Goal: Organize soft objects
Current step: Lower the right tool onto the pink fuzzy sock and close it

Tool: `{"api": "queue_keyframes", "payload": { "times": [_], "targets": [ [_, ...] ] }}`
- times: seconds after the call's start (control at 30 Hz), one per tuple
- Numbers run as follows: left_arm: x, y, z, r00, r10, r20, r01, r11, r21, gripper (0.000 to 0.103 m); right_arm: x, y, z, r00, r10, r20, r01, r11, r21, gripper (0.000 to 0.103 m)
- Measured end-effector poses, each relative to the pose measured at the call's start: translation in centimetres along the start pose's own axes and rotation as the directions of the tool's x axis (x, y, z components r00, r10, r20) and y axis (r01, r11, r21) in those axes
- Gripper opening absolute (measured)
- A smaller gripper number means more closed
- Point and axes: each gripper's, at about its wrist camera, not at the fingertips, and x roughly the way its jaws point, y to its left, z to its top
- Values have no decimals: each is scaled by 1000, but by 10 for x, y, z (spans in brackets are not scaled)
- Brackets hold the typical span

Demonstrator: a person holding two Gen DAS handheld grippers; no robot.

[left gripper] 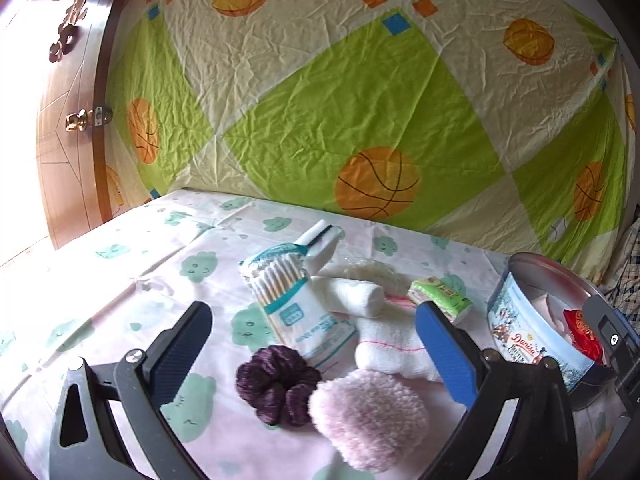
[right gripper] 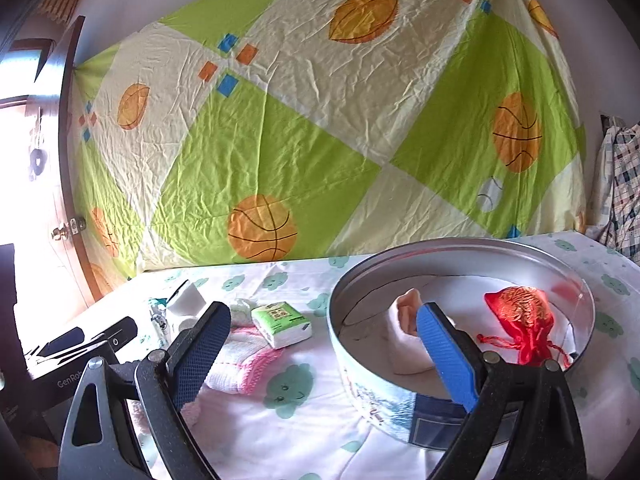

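Observation:
My left gripper [left gripper: 314, 308] is open above a pile on the bed. Between its fingers lie a purple scrunchie [left gripper: 276, 384], a pink fluffy puff [left gripper: 370, 416], a cotton swab pack [left gripper: 296, 300], a white rolled cloth [left gripper: 360, 296] and a white sock [left gripper: 392, 344]. A green tissue pack [left gripper: 440, 294] lies by the blue finger. My right gripper [right gripper: 322, 312] is open and empty, straddling the left wall of the round cookie tin [right gripper: 400, 252]. Inside the tin are a red drawstring pouch [right gripper: 524, 320] and a pale pink soft item [right gripper: 408, 332].
A white block [left gripper: 320, 244] lies behind the swab pack. The tissue pack [right gripper: 282, 318] and a pink-edged sock [right gripper: 240, 360] sit left of the tin. A sports-print sheet [right gripper: 320, 120] hangs behind the bed; a wooden door [left gripper: 68, 140] stands at the left.

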Motion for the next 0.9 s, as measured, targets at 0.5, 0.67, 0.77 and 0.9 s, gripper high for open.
{"api": "queue_keyframes", "payload": {
  "times": [0.5, 0.67, 0.77, 0.9],
  "targets": [
    [13, 95, 6, 986, 134, -100, -145, 984, -107, 103, 66, 82, -32, 870, 296, -395, -327, 945, -12, 96],
    [17, 110, 5, 983, 125, -132, -144, 979, -146, 103, 90, 102, -49, 781, 338, -525, -381, 924, 29, 96],
    [19, 116, 4, 983, 114, -144, -139, 975, -172, 103, 104, 112, -57, 737, 350, -578, -395, 917, 52, 95],
    [21, 117, 3, 981, 121, -153, -147, 974, -172, 103, 105, 123, -58, 722, 344, -600, -419, 908, 17, 74]
  ]
}}
